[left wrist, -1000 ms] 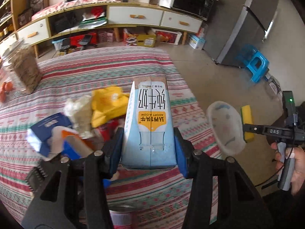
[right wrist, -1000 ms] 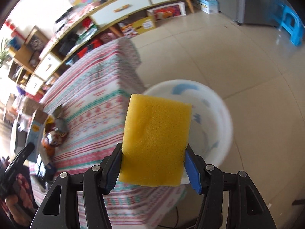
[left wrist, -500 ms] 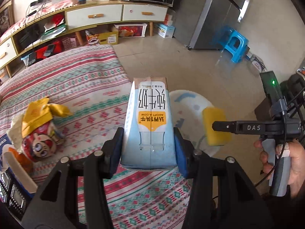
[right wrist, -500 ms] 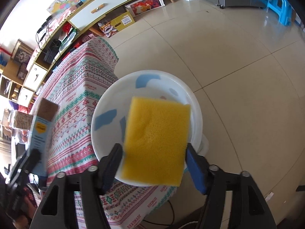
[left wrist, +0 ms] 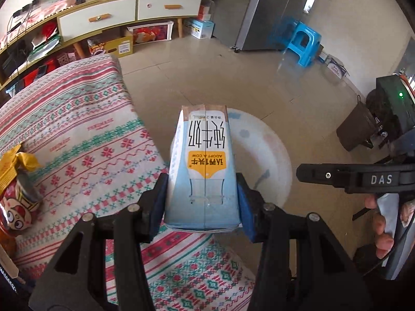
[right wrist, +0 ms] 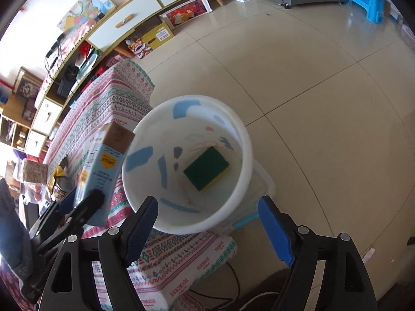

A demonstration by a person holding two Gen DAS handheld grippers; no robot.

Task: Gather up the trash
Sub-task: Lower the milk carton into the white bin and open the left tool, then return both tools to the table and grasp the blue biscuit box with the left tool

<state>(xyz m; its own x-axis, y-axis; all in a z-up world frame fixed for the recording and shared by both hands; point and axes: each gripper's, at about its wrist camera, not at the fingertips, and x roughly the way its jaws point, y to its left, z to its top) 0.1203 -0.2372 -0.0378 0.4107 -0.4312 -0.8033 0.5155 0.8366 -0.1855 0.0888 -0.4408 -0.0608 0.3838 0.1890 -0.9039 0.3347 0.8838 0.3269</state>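
My left gripper is shut on a light-blue milk carton, held at the table's corner in front of a white bin. The right wrist view shows that carton at the left, beside the bin on the floor. A sponge lies green side up, with a yellow edge, on the bin's bottom. My right gripper hangs over the bin's near rim; its jaws are opening and nothing is between them. Its body and the hand holding it show at the right of the left wrist view.
The table wears a patterned cloth with a yellow snack wrapper and a cartoon packet at its left. Beyond lie tiled floor, a blue stool, a fridge and a low cabinet.
The right jaws widened and the sponge dropped into the bin, landing green side up. My left gripper carried the carton rightward from the trash pile to the table corner by the bin.
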